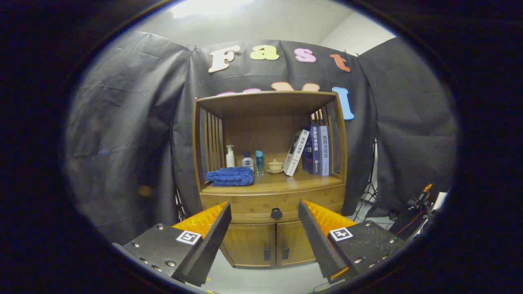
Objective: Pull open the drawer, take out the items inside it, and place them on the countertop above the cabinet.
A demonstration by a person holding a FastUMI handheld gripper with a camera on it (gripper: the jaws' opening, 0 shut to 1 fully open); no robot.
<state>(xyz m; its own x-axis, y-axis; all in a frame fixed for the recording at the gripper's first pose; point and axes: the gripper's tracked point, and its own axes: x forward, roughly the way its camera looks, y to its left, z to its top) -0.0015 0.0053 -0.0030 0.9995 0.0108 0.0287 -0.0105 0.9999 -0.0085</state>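
Observation:
A wooden cabinet stands ahead against the black cloth wall. Its drawer is closed, with a round dark knob in the middle of its front. The countertop lies just above the drawer, under an open shelf bay. My gripper is open and held back from the cabinet. The knob shows between the two fingertips but well beyond them. Nothing is between the fingers. The drawer's contents are hidden.
On the countertop lie a folded blue towel, a white pump bottle, two small bottles, a lidded cup and leaning books. Two lower doors sit under the drawer. Tripod gear stands at the right.

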